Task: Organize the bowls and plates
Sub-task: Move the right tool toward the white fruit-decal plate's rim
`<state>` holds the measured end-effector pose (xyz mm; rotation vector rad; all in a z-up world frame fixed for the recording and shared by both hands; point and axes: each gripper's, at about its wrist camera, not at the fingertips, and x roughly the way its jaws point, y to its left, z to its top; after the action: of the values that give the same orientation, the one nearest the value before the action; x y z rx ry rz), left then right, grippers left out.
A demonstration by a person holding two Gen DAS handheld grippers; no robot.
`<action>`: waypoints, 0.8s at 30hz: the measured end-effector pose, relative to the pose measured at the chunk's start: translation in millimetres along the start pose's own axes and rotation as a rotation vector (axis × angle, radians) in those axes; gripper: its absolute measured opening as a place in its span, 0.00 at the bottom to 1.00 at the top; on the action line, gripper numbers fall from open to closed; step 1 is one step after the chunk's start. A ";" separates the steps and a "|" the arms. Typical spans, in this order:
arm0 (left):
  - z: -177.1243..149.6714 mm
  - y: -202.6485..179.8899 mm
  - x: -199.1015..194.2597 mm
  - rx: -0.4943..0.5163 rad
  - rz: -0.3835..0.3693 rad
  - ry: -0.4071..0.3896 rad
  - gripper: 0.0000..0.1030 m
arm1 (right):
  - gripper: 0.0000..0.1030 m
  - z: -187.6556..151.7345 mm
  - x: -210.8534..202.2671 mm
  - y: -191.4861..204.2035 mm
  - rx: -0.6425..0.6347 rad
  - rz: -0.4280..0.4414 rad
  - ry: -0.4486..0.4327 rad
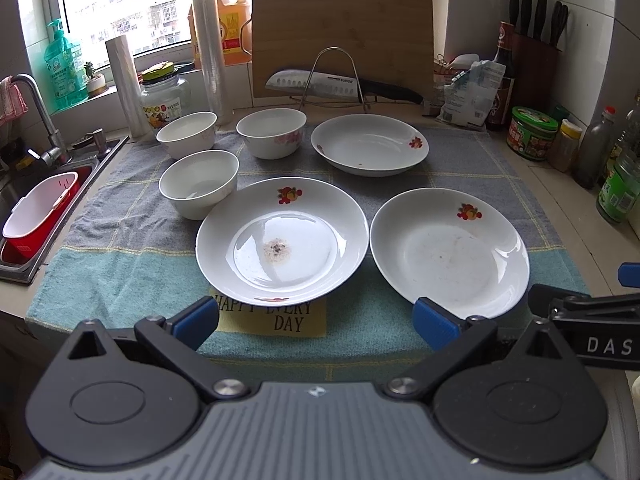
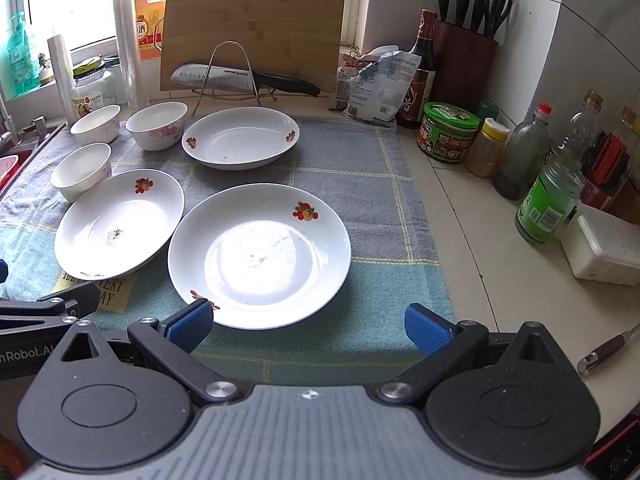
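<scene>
Both grippers hang empty at the near edge of the tabletop: the left gripper has its blue-padded fingers spread wide over the front of the grey-and-teal checked cloth, and the right gripper is spread just as wide, one pad just in front of the near rim of the white shallow plate with a red fruit motif on the right. Beside that plate, rims nearly touching, lies a second white fruit-motif plate with a brownish food stain in its well, and a third, deeper white plate sits well behind them near the bamboo cutting board and the knife on its wire rack. Three white ceramic bowls cluster at the left rear: a plain one nearest, another plain one behind it, and one with pink flowers. Nothing is stacked yet, so the work looks to be at its very start, at the approach for a first pick. A sensible next move would be closing one gripper on a plate's rim; the rims lie low on the cloth, so a finger must slip under the lip, then lift level to set it onto its neighbour.
</scene>
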<state>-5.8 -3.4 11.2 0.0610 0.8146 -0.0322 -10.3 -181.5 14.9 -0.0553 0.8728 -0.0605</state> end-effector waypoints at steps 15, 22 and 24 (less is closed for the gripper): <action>-6.4 -2.4 4.5 0.057 -0.028 -0.051 0.99 | 1.00 -1.3 -1.7 -0.1 -0.069 0.034 -0.065; -14.3 -1.9 8.7 0.098 -0.082 -0.092 0.99 | 1.00 -4.6 0.4 -1.6 -0.117 0.048 -0.101; -17.1 -1.4 10.2 0.108 -0.105 -0.104 0.99 | 1.00 -5.9 1.7 -3.7 -0.123 0.055 -0.106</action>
<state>-11.3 -3.7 -8.0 0.1174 0.7113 -0.1768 -13.8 -185.4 10.2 -0.1482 0.7708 0.0472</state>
